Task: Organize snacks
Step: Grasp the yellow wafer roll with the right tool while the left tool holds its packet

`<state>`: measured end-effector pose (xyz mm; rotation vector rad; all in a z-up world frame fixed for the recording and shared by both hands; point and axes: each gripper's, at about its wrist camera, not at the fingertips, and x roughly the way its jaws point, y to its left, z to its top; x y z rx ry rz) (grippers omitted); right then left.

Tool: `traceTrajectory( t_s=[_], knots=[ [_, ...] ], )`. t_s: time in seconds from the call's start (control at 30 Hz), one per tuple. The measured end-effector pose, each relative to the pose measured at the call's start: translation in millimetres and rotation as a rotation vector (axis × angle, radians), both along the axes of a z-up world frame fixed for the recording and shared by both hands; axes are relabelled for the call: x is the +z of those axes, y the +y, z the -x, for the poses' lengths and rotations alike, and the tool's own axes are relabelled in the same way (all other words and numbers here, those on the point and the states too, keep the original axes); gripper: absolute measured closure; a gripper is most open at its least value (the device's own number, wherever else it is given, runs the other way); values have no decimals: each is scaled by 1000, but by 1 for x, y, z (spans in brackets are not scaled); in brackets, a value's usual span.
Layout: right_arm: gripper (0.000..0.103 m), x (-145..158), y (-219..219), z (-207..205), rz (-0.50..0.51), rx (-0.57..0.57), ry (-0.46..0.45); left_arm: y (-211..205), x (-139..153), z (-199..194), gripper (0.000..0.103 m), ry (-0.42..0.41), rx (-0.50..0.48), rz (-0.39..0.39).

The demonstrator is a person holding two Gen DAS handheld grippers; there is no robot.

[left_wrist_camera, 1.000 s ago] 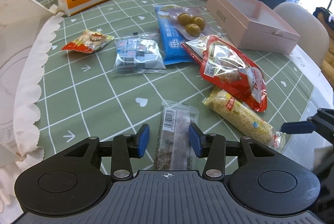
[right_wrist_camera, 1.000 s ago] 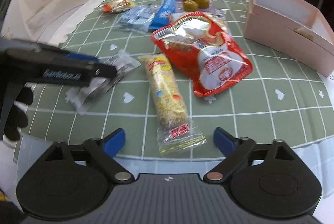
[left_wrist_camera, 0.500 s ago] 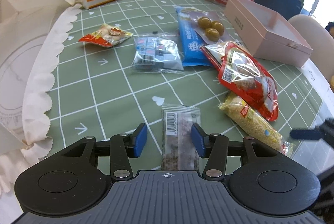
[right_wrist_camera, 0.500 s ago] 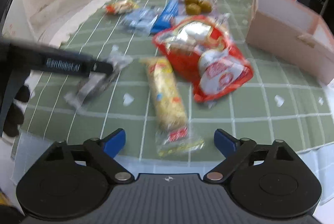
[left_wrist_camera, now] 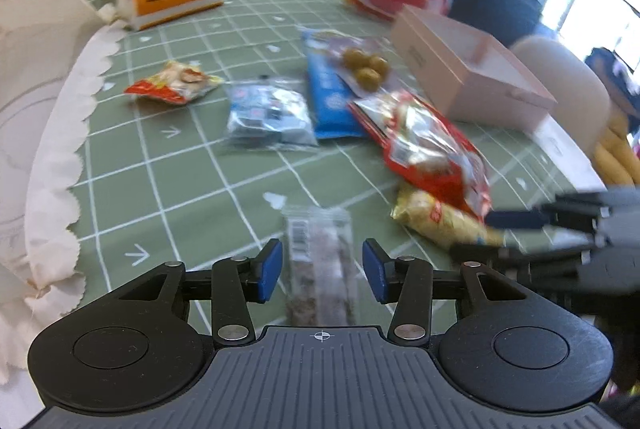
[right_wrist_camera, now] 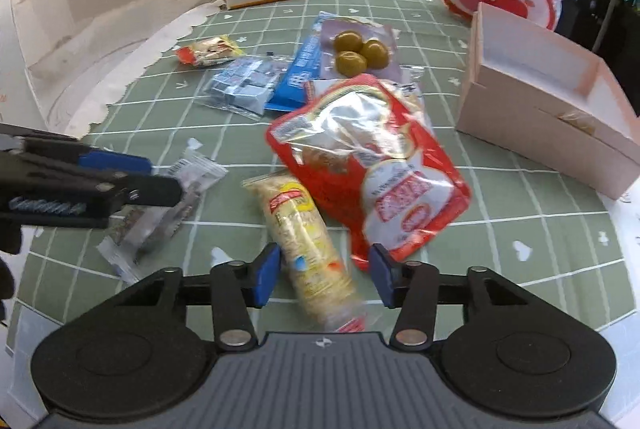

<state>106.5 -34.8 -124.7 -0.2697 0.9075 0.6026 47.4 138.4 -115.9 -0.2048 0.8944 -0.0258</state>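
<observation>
Though tilted, yellow bar (right_wrist_camera: 308,249) (lengthwise) points away.

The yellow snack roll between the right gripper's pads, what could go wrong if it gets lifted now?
1. The right gripper is closing around the yellow crinkly snack roll, but the big red and clear foil pouch overlaps the roll's far end and may get dragged along.
2. The left gripper straddles the clear-wrapped brown bar close beside it, so the two grippers might bump.
</observation>
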Motion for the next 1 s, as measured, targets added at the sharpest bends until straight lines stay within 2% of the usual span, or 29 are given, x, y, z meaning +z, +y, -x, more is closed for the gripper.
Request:
traceTrajectory(
  t_s=[0.2,0.33,0.5,0.6,0.7,0.8,0.83,1.0],
  knots=[
    [55,-2,-17,-9,-11,-46,20,-19,-9,-11,53,42,0,-94],
    [52,-4,-24,-11,-23,-64,33,-32,-12,-17,51,44,-44,-181],
    [50,-4,-15,-7,18,-27,5,-25,-13,-14,56,35,-60,-170],
    [50,-5,-7,0,16,13,34,-19,-12,-6,57,38,-58,-151],
    [50,-2,-2,10,-6,59,45,-13,-10,2,57,64,-19,-186],
    [43,4,3,16,-9,91,4,-2,-7,8,57,90,32,-162],
    [40,6,5,15,-7,94,-8,0,-6,9,57,97,40,-149],
    [40,1,16,0,2,48,6,2,-5,13,57,115,55,-121]
  ],
)
